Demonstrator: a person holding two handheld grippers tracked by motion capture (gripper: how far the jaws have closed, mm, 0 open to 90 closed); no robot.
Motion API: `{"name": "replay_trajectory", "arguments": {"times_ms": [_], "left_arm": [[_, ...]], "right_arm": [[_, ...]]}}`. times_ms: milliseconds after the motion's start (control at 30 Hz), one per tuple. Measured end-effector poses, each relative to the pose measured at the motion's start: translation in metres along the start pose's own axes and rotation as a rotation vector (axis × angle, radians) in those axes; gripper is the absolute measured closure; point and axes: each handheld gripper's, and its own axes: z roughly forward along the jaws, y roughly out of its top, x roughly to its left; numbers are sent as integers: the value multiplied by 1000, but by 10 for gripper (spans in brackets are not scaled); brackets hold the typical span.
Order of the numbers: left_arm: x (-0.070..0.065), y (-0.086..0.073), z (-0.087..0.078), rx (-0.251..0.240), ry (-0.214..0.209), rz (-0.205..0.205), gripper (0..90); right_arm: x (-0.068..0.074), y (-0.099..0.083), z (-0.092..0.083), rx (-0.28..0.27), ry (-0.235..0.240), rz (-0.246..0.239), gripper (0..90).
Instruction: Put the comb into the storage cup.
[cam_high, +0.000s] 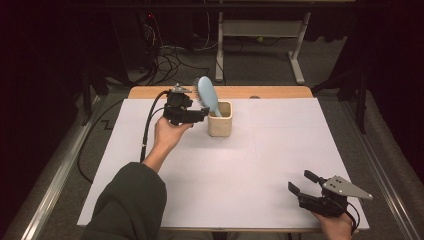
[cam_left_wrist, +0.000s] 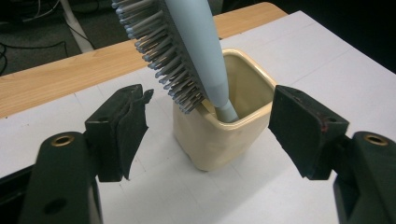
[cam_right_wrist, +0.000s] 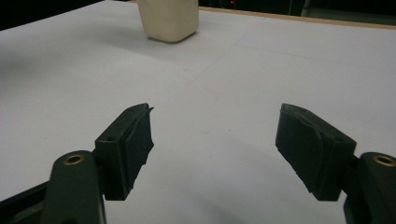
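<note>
From above, my left tongs (cam_high: 199, 116) hover just beside the cream cup (cam_high: 220, 120) at the far side of the table (cam_high: 280, 150), jaws spread wide and holding nothing. A blue hairbrush (cam_high: 207, 95) stands in the cup handle-down, its head leaning toward my left tongs. I judge it leans because the cup is short and the brush rests on the rim. My right tongs (cam_high: 304, 184) rest well apart from all this, near my edge of the table, also wide and empty, presumably parked out of the way.

Looking along my left tongs (cam_left_wrist: 210, 126), the cup (cam_left_wrist: 224, 135) sits between and just beyond the spread jaws. The hairbrush (cam_left_wrist: 196, 51) rises out of it, bristles turned toward the left jaw, handle tip down inside the cup. Neither jaw touches brush or cup. I think I'm lined up either to take the brush or to steady the cup.

Looking along my right tongs (cam_right_wrist: 215, 135), the jaws stand wide over bare white table (cam_right_wrist: 233, 84), and the cup (cam_right_wrist: 169, 18) is far ahead of them.
</note>
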Motion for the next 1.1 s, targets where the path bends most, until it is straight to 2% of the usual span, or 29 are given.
{"name": "replay_trajectory", "arguments": {"times_ms": [1100], "left_arm": [[2, -9, -12, 6, -16, 19, 280]], "right_arm": [[0, 0, -1, -8, -5, 1, 277]]}}
